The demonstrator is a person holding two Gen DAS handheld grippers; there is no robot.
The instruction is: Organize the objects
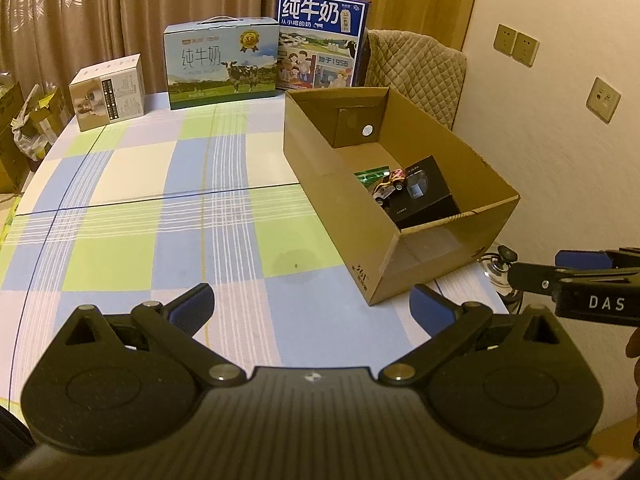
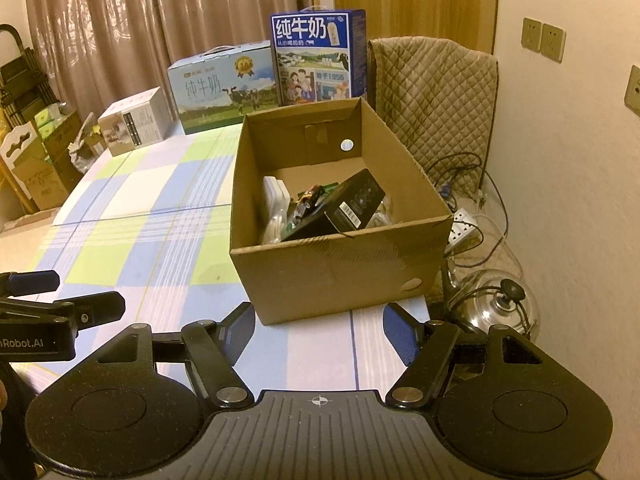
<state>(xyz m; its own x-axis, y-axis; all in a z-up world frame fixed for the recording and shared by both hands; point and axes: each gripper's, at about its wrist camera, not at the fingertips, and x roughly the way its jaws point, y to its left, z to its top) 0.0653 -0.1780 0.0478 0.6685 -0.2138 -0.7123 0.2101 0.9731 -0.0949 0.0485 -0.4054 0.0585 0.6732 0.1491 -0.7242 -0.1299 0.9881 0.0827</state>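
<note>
Cardboard box (image 2: 336, 268) sits just ahead of the spread right gripper (image 2: 319, 334).

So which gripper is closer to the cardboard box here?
Right. The right gripper sits just before the cardboard box's near wall; the left gripper hangs off its near-left corner, slightly farther back.

tablecloth (image 1: 160, 208): blue, green, white check | cardboard box (image 2: 332, 276): brown | carton (image 2: 356, 200) inside: black | curtain (image 1: 120, 8): beige-brown | chair cover (image 2: 432, 92): tan, quilted diamond
</note>
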